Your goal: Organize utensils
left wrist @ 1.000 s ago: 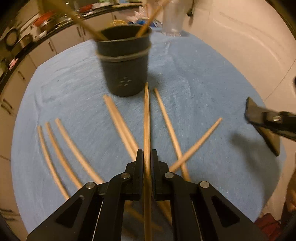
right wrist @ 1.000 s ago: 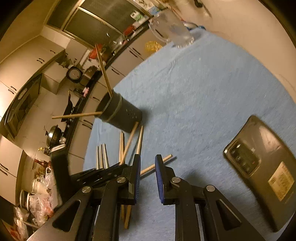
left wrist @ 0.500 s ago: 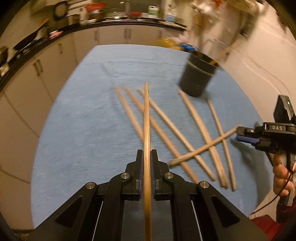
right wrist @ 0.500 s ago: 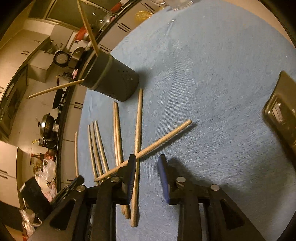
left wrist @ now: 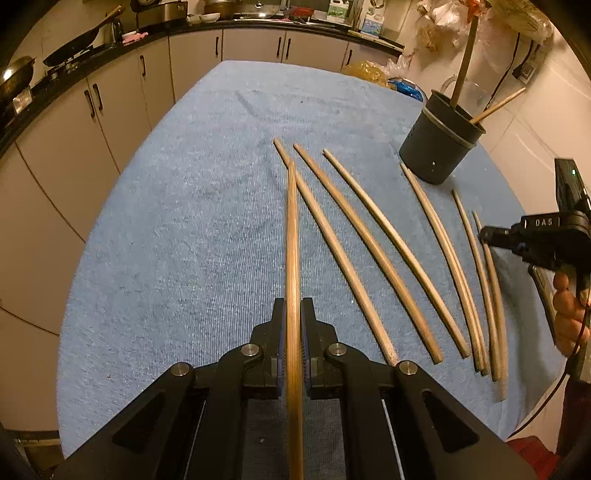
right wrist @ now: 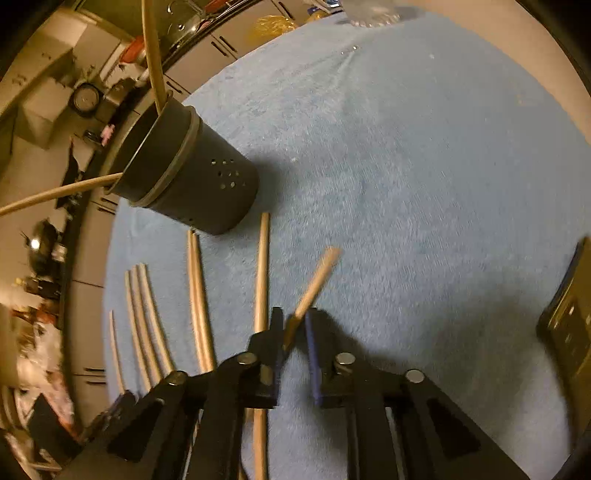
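My left gripper [left wrist: 293, 306] is shut on a wooden chopstick [left wrist: 292, 236] that points forward over the blue cloth. Several more chopsticks [left wrist: 373, 236] lie on the cloth to its right. A dark round holder [left wrist: 437, 147] stands at the far right with two chopsticks in it. My right gripper [right wrist: 293, 323] is open, low over the cloth, with one slanted chopstick [right wrist: 314, 284] running between its fingers. The holder [right wrist: 192, 181] is ahead and left of it. The right gripper also shows in the left wrist view [left wrist: 491, 234].
The table [left wrist: 184, 221] is covered with blue cloth. A dark phone [right wrist: 569, 314] lies at the right edge. Kitchen cabinets and a counter run behind the table. A clear jug [right wrist: 373, 11] stands at the far end.
My left gripper has swung left, away from the holder, still holding its chopstick. My right gripper has dropped down around the crossed chopstick.
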Tool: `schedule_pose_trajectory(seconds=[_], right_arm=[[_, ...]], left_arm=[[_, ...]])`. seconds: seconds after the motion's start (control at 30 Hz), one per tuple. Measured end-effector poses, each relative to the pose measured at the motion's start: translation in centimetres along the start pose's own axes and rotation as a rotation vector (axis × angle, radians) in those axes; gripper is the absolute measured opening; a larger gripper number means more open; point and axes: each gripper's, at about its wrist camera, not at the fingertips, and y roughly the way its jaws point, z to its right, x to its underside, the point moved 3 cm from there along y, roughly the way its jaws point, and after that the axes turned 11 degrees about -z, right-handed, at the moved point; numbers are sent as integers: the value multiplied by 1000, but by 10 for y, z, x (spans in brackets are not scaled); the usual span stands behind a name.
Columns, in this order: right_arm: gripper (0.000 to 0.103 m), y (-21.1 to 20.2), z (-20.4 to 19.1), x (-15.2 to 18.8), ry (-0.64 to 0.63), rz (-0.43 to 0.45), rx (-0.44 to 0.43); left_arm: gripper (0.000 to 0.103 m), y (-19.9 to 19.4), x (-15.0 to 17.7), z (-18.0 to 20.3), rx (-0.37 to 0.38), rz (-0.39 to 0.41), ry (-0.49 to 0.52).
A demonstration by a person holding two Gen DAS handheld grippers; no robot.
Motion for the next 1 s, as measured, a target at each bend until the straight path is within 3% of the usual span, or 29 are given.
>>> schedule_pose_trajectory(seconds=[0.17,0.23,0.3,0.47,0.57,0.63,0.7,0.83,1.0], right_arm=[[7,-4,0,-4,-53,15,46],[7,-5,2,-5,-75,11,58],[7,-6,1,-5,-96,9,70],[8,-4,1,-7,-136,-2,111],[8,-3,-2,-8,-153,-2,126],[8,-3,-3,-9,-165,-1,137],[8,-2,-7,-9,-178,6,147],[7,-4,-9,-9,-173,23,101],[7,-44,-16,1,-207,139,-8]], left_arm=[[8,8,-4,2,-5,-29,7],[12,9,-6,4,-8,-35,22],[25,10,-10,8,-1,-43,34],[32,17,-25,16,-24,-67,67],[32,21,-35,20,-49,-86,70],[24,23,-41,22,-75,-80,74],[9,24,-43,20,-110,-74,64],[6,18,-42,15,-28,-58,19],[6,-27,-34,20,26,88,17]])
